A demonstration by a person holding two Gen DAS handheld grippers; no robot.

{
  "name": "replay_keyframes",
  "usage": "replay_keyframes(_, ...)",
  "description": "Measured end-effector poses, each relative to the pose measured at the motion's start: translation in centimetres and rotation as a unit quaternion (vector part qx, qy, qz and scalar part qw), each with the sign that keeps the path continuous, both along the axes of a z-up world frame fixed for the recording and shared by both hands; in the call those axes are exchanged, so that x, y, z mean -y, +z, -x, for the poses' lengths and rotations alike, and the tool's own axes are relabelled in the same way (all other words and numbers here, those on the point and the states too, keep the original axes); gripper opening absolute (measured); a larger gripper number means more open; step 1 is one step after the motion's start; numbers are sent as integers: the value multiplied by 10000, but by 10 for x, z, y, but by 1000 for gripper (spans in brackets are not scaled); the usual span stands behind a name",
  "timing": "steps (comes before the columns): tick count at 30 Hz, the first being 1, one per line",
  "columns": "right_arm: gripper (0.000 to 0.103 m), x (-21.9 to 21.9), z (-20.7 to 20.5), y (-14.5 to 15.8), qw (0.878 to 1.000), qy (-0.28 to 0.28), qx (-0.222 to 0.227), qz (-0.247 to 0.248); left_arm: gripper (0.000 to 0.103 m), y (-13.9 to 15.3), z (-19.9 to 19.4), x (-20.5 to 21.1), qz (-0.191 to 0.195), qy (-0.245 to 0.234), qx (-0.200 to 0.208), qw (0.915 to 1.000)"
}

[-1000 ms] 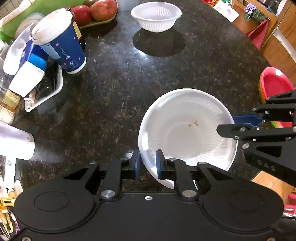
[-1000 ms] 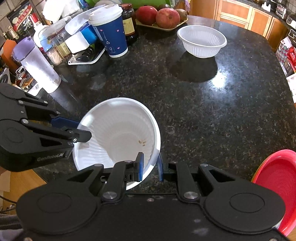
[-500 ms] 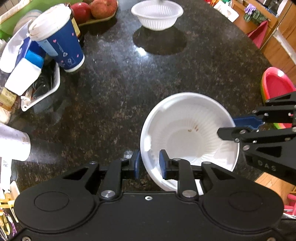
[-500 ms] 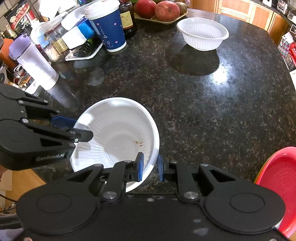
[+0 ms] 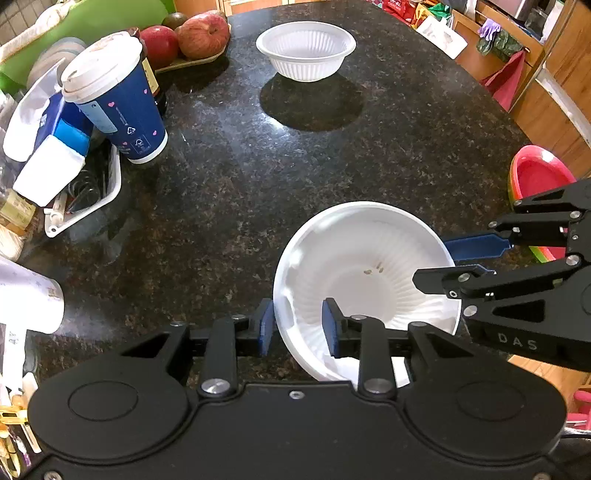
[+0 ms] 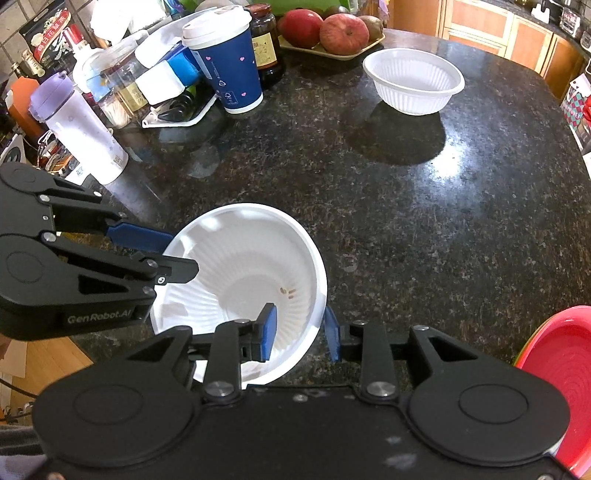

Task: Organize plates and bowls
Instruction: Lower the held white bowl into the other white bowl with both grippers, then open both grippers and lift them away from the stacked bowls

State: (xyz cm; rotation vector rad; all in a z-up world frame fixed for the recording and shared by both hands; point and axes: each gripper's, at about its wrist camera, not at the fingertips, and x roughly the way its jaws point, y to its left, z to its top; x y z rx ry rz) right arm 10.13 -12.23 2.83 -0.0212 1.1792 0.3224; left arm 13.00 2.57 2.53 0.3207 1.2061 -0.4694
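Note:
A white ribbed bowl (image 5: 369, 280) (image 6: 240, 273) with a few crumbs inside sits near the front edge of the dark granite counter (image 5: 258, 184). My left gripper (image 5: 297, 325) (image 6: 159, 254) straddles its left rim, one pad inside and one outside. Its jaws are opening and the pads stand off the rim. My right gripper (image 6: 300, 332) (image 5: 456, 262) straddles the opposite rim the same way, jaws also opening, pads clear of the wall. A second white bowl (image 5: 306, 48) (image 6: 413, 81) stands at the far side of the counter.
A red dish (image 5: 535, 173) (image 6: 561, 350) lies at the counter's right edge. A blue paper cup (image 5: 114, 99) (image 6: 225, 59), a white tray of clutter (image 5: 81, 192), a purple-lidded bottle (image 6: 77, 122) and a fruit tray (image 6: 332, 29) crowd the back left.
Both grippers' jaws have widened around the bowl's rim, from pinching it to standing apart from it. The bowl stays in nearly the same spot.

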Motion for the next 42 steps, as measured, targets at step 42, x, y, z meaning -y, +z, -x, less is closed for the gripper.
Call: replay_keyframes(42, 33, 40, -8, 55, 9955, -205, 919, -94, 43, 58, -26, 9, 313, 334, 899, 9949)
